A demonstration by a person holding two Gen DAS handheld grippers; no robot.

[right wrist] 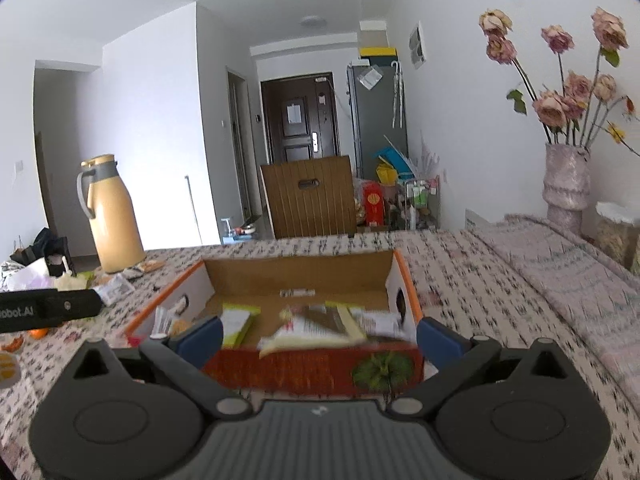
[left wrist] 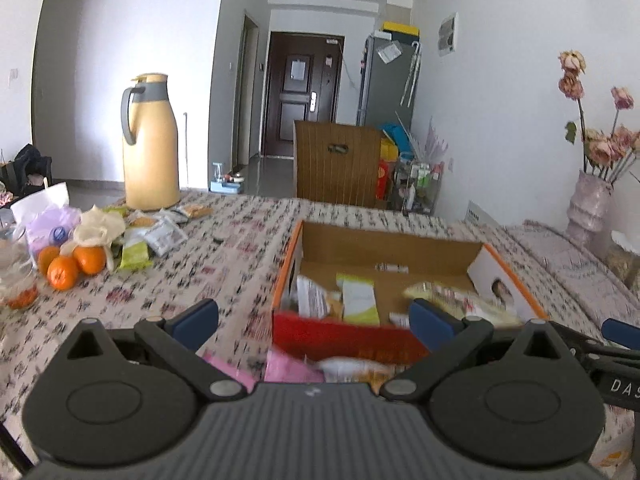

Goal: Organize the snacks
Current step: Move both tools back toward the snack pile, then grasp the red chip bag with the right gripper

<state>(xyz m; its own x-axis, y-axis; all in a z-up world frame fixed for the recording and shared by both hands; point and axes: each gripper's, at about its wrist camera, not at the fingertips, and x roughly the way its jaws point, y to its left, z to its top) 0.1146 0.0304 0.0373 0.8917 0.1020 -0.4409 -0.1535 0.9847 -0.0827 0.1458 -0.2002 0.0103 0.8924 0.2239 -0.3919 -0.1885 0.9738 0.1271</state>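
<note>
An open cardboard box (left wrist: 384, 240) with orange edges and a red front sits on the patterned table; it also shows in the right wrist view (right wrist: 296, 272). Several snack packets (left wrist: 360, 298) lie inside it, also seen from the right (right wrist: 320, 326). My left gripper (left wrist: 316, 318) is open and empty, just in front of the box's near wall, above pink and orange packets (left wrist: 296, 368). My right gripper (right wrist: 318, 338) is open and empty, its fingers either side of the box's front wall. More loose snack packets (left wrist: 160, 232) lie at the far left.
A yellow thermos jug (left wrist: 150, 144) stands at the table's far left. Oranges (left wrist: 70, 266) and bags lie left of it. A vase of dried roses (right wrist: 566, 176) and a jar (right wrist: 616, 232) stand at the right. A wooden chair back (left wrist: 336, 164) is behind the table.
</note>
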